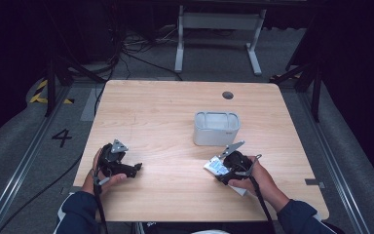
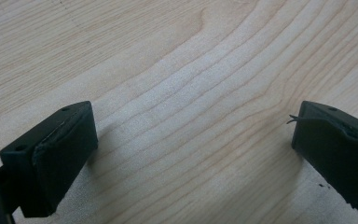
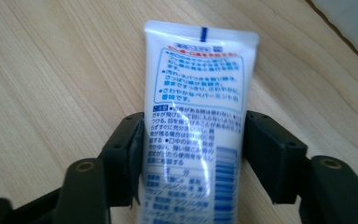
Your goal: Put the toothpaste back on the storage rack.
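At about five o'clock on the bench (image 1: 165, 105), the right claw (image 1: 222, 171) lay low over a white tube (image 3: 193, 126) printed in blue and red. From the right gripper view, the tube ran lengthwise between the two jaws, its flat crimped end pointing away at twelve o'clock; the jaws bore on its two long edges, clamped on the tube. The side-on grip appeared chosen because the tube lay flat on the wood and offered its narrow width as the easiest span to close on. Whether it had left the surface could not be told.

A pale grey tub (image 1: 216, 128) stood upright just beyond, at roughly twelve o'clock from the right claw, near but not touching. Its open top suggested it was the intended destination, placed within easy reach.

At seven o'clock on the bench, the left claw (image 1: 121, 165) rested with its jaws wide apart over bare wood, nothing between them. It was judged to be parked clear of the work.
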`<action>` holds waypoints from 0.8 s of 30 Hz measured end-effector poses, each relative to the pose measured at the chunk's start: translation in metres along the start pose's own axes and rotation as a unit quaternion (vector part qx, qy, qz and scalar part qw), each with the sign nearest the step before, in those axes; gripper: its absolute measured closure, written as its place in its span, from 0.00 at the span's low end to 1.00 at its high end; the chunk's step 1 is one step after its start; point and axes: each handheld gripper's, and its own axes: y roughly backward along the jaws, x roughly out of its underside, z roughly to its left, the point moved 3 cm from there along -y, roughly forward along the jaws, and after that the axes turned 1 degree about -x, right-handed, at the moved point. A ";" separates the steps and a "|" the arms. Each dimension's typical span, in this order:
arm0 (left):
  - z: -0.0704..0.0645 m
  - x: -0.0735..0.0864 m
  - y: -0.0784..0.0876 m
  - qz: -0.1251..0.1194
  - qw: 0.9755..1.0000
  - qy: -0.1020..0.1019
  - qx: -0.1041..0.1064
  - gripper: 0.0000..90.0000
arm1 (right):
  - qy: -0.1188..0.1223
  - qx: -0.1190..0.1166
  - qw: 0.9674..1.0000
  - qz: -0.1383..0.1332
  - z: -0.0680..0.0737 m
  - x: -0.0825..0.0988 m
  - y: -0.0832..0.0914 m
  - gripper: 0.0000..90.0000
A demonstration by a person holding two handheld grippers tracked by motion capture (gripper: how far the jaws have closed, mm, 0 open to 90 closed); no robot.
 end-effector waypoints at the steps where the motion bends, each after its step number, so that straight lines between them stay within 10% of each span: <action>1: 0.000 0.000 0.000 0.000 1.000 0.000 0.000 0.01 | 0.002 0.000 1.000 -0.001 0.000 -0.001 0.000 0.47; 24: 0.000 0.000 0.000 0.002 1.000 -0.002 -0.001 0.00 | 0.046 -0.019 0.998 0.043 -0.001 -0.017 -0.006 0.44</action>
